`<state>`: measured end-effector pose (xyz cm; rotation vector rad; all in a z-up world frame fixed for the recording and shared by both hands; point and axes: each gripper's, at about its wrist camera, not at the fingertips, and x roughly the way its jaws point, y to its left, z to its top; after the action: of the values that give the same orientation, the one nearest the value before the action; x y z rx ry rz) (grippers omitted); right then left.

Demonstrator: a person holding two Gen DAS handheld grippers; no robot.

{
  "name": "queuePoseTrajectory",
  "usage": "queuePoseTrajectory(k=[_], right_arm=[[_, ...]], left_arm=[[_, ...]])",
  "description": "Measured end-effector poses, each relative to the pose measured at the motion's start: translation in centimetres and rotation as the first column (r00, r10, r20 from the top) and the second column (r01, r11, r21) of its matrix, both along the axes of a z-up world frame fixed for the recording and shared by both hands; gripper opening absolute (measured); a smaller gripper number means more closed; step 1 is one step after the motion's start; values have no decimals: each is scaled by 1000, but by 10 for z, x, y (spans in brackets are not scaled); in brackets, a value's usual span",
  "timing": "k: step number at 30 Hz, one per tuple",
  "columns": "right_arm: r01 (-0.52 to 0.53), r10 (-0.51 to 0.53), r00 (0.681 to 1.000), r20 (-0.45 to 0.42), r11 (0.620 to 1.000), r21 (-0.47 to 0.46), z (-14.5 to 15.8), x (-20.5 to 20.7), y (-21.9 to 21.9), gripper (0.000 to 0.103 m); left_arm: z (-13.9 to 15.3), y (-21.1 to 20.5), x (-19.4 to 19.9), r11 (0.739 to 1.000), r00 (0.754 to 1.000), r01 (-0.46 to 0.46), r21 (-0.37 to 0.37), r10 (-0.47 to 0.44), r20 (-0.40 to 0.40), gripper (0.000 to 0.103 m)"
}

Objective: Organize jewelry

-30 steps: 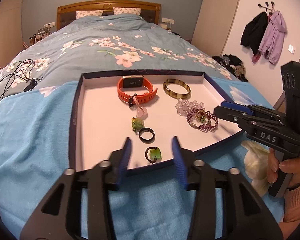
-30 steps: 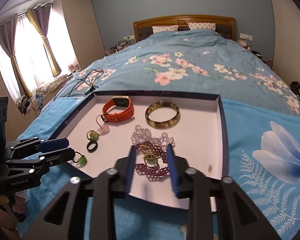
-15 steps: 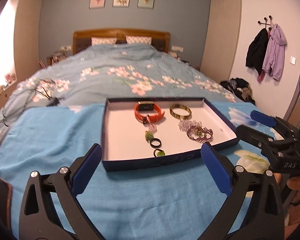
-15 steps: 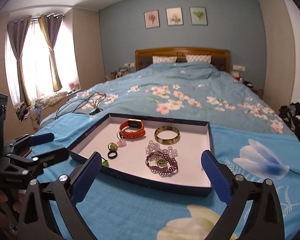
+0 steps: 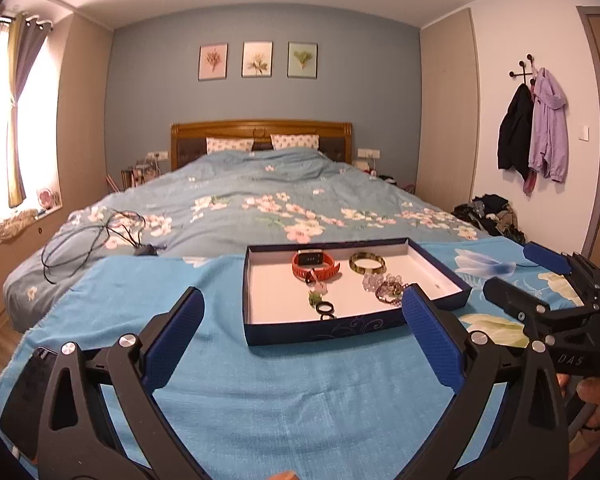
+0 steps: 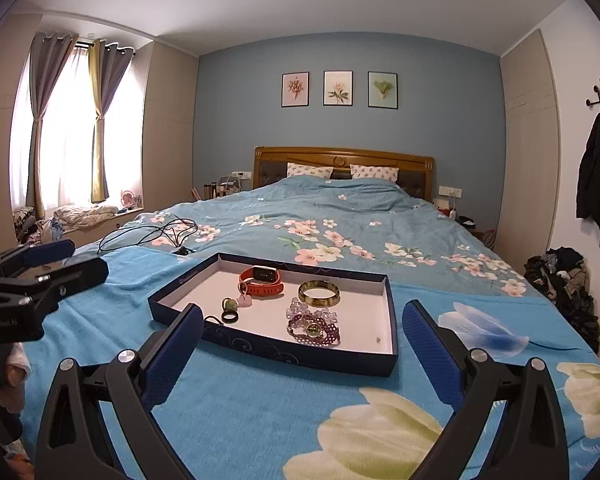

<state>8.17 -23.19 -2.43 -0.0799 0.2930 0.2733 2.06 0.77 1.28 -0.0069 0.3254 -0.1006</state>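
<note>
A dark blue tray (image 5: 324, 330) (image 6: 292, 350) with a white floor lies on the blue blanket. It holds an orange watch (image 5: 315, 265) (image 6: 260, 280), an amber bangle (image 5: 367, 263) (image 6: 319, 293), a clear bead bracelet (image 6: 300, 312), a purple bracelet (image 5: 388, 292) (image 6: 314, 330), a black ring (image 5: 325, 307) (image 6: 229, 317) and a green ring (image 6: 229, 303). My left gripper (image 5: 300, 304) (image 6: 48, 264) hangs open and empty, short of the tray's near left side. My right gripper (image 6: 303, 312) (image 5: 540, 280) is open and empty too, short of its near right side.
The tray sits near the foot of a large bed with a floral duvet. A black cable (image 5: 92, 236) (image 6: 152, 234) lies on the bed to the left. A dark phone (image 5: 32, 380) rests at the blanket's left edge. Clothes (image 6: 560, 276) are piled on the floor at the right.
Both grippers went from half shut over the tray to wide open. Both pulled back from the tray and lifted, so the tray now looks smaller and farther off.
</note>
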Motion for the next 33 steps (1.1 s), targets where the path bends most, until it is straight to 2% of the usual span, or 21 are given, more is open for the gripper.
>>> queuePoseTrajectory(k=[11,17,23,33], right_arm=[[61,-62,997,40,998,34,4,-16,-9,96],[68,-75,994,82,995,77,11,-27,-15,96],[88,-97,991,87,991,96,13,-30,-18,96],[117,-128,985,116,988,100,17,-34,-23,96]], left_arm=[[6,-3,-32,999,996,-40,-31,42,78,97],[7,-6,-39,998,993,-56,-34,59,99,97],[12,-8,-43,998,989,-60,-35,64,137,97],[12,-8,-43,997,989,-55,-52,61,132,97]])
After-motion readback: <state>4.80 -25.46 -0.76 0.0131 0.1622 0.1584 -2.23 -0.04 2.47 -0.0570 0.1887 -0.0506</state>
